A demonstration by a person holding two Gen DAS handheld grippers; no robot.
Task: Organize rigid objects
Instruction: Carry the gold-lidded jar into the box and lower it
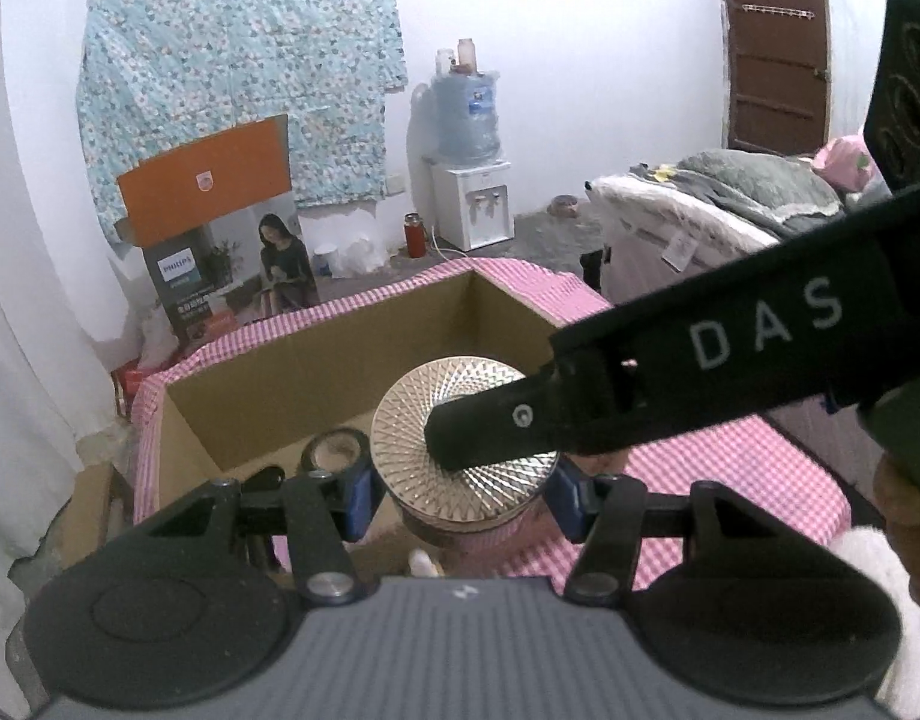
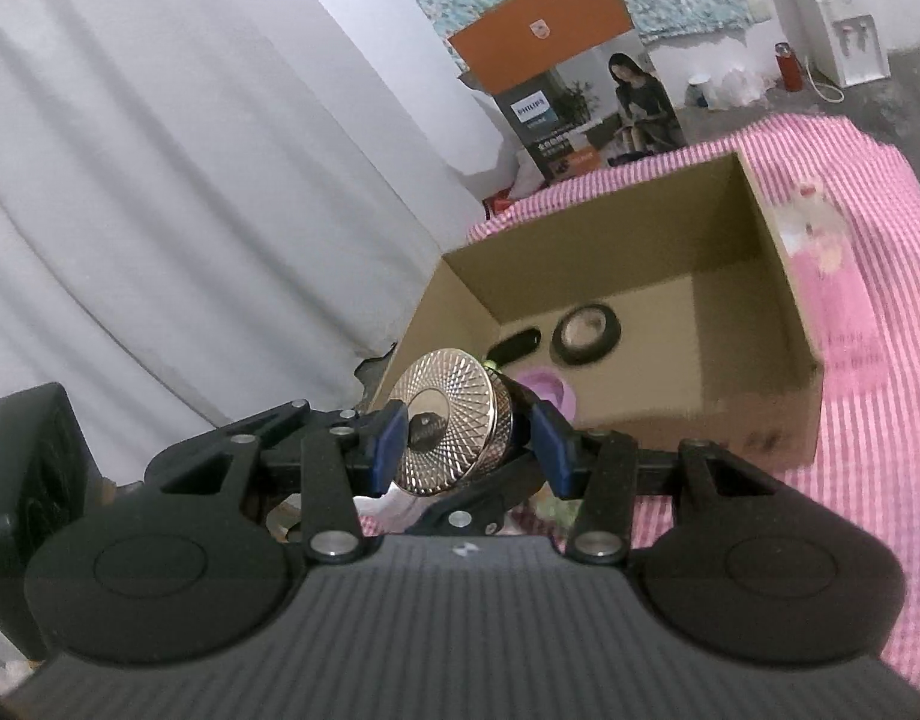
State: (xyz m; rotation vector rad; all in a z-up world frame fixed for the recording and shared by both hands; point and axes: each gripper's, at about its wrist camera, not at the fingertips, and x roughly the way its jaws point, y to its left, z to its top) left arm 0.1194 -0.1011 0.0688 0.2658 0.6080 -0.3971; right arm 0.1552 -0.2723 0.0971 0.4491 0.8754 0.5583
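Both grippers clamp a round jar with a faceted gold metal lid [image 1: 460, 456], left gripper [image 1: 460, 501] on its body, right gripper [image 2: 469, 447] across the lid, poised just outside the open brown cardboard box [image 2: 784, 276], apparently for a steady handover.

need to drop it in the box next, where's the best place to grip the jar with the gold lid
Grip the jar on its round body just below the gold lid, fingers on opposite sides, coming in level. The lid is wide, flat and faceted, so likely slippery; the left gripper already straddles the body.
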